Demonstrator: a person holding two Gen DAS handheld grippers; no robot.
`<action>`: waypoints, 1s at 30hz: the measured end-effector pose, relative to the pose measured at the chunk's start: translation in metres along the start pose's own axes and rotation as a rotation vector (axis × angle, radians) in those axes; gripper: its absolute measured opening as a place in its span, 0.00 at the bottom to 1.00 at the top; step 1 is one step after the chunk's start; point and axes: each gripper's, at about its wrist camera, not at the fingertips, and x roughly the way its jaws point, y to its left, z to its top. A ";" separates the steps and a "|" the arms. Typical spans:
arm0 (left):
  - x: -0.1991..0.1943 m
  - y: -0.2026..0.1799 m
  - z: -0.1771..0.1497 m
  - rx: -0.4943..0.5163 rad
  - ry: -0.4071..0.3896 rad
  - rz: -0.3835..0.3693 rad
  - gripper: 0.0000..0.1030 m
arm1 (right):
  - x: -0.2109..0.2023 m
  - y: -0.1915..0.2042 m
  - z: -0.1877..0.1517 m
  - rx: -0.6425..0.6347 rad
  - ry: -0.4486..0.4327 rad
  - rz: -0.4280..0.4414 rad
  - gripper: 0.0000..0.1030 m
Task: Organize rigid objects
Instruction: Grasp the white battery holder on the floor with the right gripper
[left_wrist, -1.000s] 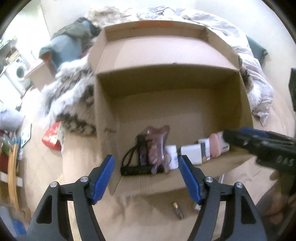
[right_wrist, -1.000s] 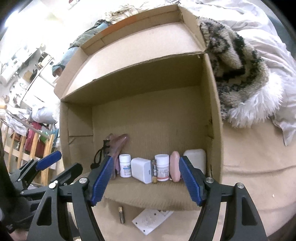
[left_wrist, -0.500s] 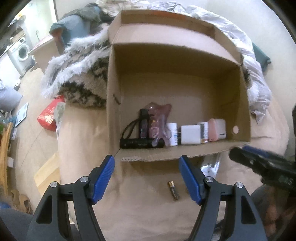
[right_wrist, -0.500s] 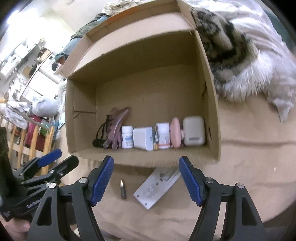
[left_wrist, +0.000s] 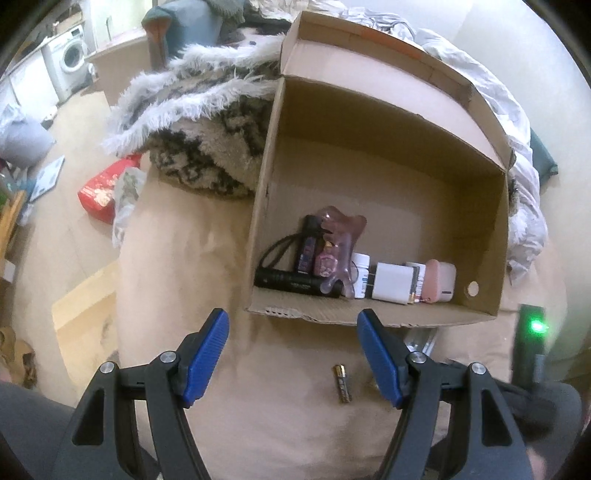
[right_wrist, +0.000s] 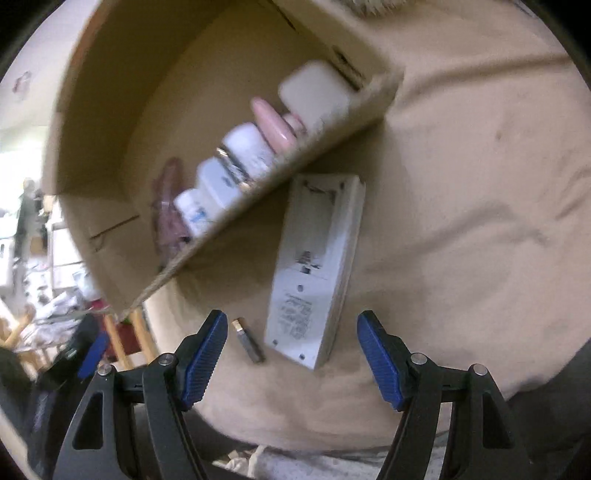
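Left claw (left_wrist: 293, 354): jaws apart, nothing between them, hanging over the tan bed cover (left_wrist: 229, 417). I read it as empty.

Left-wrist view, scanning left to right: a washing machine (left_wrist: 68, 59) far off on the floor, a red packet (left_wrist: 98, 192) on the floor, then a shaggy patterned blanket (left_wrist: 207, 147) piled against the left wall of the cardboard box (left_wrist: 373, 319). The box sits open on the bed. Along its near wall, in a row: black flashlight (left_wrist: 295, 282) lying flat, pink translucent item (left_wrist: 338, 243) leaning over it, white pill bottle (left_wrist: 361, 275), white charger block (left_wrist: 392, 286), pink case (left_wrist: 431, 278), white case (left_wrist: 447, 282). A loose battery (left_wrist: 342, 383) lies on the cover outside the box, nearer the left claw's right finger.

Right claw (right_wrist: 291, 352): jaws also apart, gripping nothing. In its view, somewhat blurred, the battery (right_wrist: 249, 339) lies just inside the left finger, and a white remote (right_wrist: 314, 269) lies face-down beside it, battery bay uncovered, its far end close to the box's near wall (right_wrist: 258, 192). Both sit between the fingers, untouched. I cannot tell whether the remote touches the box.
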 end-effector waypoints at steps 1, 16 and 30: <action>0.000 -0.001 0.000 -0.001 0.002 -0.003 0.67 | 0.006 0.005 0.000 -0.007 -0.007 -0.032 0.75; 0.006 0.000 -0.003 -0.010 0.038 0.002 0.67 | 0.046 0.061 -0.008 -0.292 -0.161 -0.452 0.73; 0.019 -0.008 -0.009 0.033 0.074 0.017 0.67 | -0.009 0.034 -0.030 -0.424 -0.018 -0.309 0.45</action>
